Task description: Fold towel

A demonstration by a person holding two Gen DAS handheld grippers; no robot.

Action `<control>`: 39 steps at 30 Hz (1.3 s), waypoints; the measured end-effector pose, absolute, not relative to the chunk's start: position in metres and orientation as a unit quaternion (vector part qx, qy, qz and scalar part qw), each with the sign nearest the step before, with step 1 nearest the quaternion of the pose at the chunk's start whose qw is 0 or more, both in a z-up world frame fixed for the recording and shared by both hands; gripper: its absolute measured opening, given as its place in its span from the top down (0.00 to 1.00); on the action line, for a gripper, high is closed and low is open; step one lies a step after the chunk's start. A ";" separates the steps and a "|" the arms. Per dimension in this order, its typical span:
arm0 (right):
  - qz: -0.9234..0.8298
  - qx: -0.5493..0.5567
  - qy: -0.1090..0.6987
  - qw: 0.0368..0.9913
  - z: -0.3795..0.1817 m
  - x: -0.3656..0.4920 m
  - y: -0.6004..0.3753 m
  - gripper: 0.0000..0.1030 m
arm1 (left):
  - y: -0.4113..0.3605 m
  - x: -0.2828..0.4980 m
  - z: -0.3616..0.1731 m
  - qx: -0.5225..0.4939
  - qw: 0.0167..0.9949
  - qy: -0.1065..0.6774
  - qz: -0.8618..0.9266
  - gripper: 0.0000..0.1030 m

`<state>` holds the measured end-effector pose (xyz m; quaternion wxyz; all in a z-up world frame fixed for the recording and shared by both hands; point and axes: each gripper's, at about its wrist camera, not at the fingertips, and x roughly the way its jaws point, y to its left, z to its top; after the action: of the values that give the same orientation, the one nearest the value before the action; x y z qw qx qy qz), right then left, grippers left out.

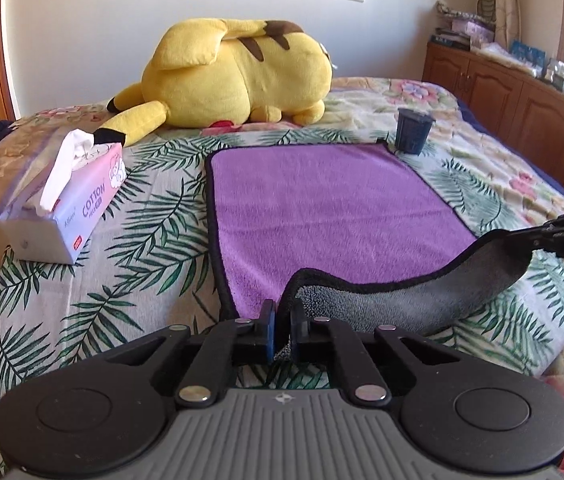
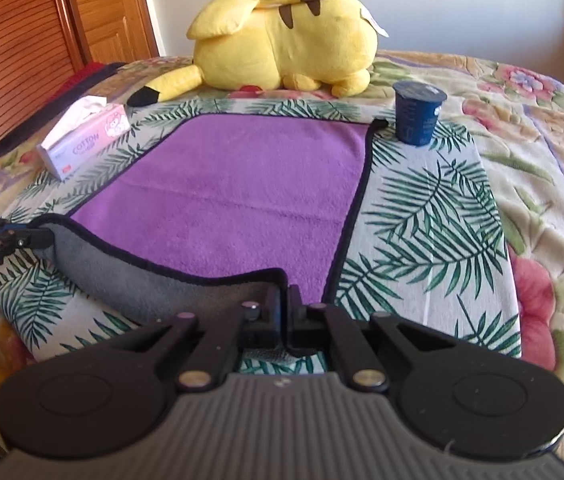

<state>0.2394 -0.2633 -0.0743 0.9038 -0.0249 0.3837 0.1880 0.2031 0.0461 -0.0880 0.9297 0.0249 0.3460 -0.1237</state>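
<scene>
A purple towel (image 1: 322, 208) with a black hem and grey underside lies spread on a leaf-print bedspread; it also shows in the right wrist view (image 2: 238, 196). My left gripper (image 1: 282, 312) is shut on the towel's near left corner, lifted slightly so the grey underside (image 1: 402, 296) shows. My right gripper (image 2: 285, 300) is shut on the near right corner, and it also shows at the right edge of the left wrist view (image 1: 538, 236). The near edge hangs raised between both grippers. The left gripper shows at the left edge of the right wrist view (image 2: 22, 236).
A yellow plush toy (image 1: 238, 76) lies beyond the towel. A dark blue cup (image 1: 414, 130) stands by the far right corner. A tissue pack (image 1: 70, 204) lies to the left. Wooden cabinets (image 1: 522, 108) stand at the right, a wooden door (image 2: 102, 8) at the left.
</scene>
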 end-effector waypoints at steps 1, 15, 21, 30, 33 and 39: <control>0.189 -0.025 0.379 0.906 -0.073 0.239 -0.263 0.97 | 0.046 0.203 -0.086 0.023 0.931 0.343 -0.124 1.00; 0.187 -0.039 0.313 0.930 -0.057 0.246 -0.260 0.97 | 0.047 0.226 -0.071 0.028 0.939 0.317 -0.131 1.00; 0.186 -0.041 0.297 0.936 -0.053 0.253 -0.260 0.97 | 0.048 0.235 -0.063 0.032 0.943 0.303 -0.132 1.00; 0.187 -0.049 0.275 0.942 -0.053 0.267 -0.259 0.97 | 0.050 0.253 -0.055 0.027 0.944 0.298 -0.139 1.00; 0.185 -0.042 0.272 0.944 -0.054 0.271 -0.262 0.97 | 0.049 0.257 -0.052 0.026 0.944 0.297 -0.140 1.00; 0.180 -0.029 0.266 0.947 -0.054 0.275 -0.265 0.97 | 0.046 0.262 -0.044 0.033 0.946 0.289 -0.142 1.00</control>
<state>0.2753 -0.2647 -0.0538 0.9466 -0.0291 0.2657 0.1805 0.2621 0.0463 -0.0443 0.9460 0.0334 0.2893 -0.1421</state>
